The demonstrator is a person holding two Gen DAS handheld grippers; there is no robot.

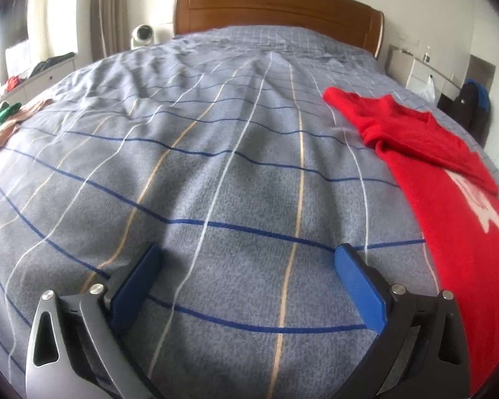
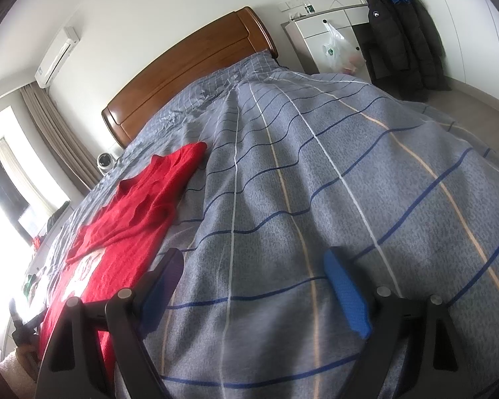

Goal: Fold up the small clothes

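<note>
The left gripper [image 1: 248,256] hangs over the grey checked bedcover [image 1: 216,166] with its blue-padded jaws spread wide and only bare cloth between them. Just off its right finger lies the red sweater [image 1: 449,199], spread along the bed's length, one sleeve folded across the body above a white printed mark; it touches neither pad. The right gripper [image 2: 254,262] is likewise parted and empty, and from it the red sweater [image 2: 133,206] sits just beyond the left finger, its hem running down past that finger's base. Ahead of both grippers the cover rises to a wooden headboard [image 1: 276,10]. Far to the left of the left gripper, at the bed's edge, a heap of green and tan clothes [image 1: 3,123] lies crumpled, too distorted by the lens to tell the pieces apart. Ahead and right of the right gripper a white cabinet [image 2: 319,30] carries a hanging plastic bag [image 2: 336,50] whose contents look blurred, beside a dark jacket [image 2: 396,40].
</note>
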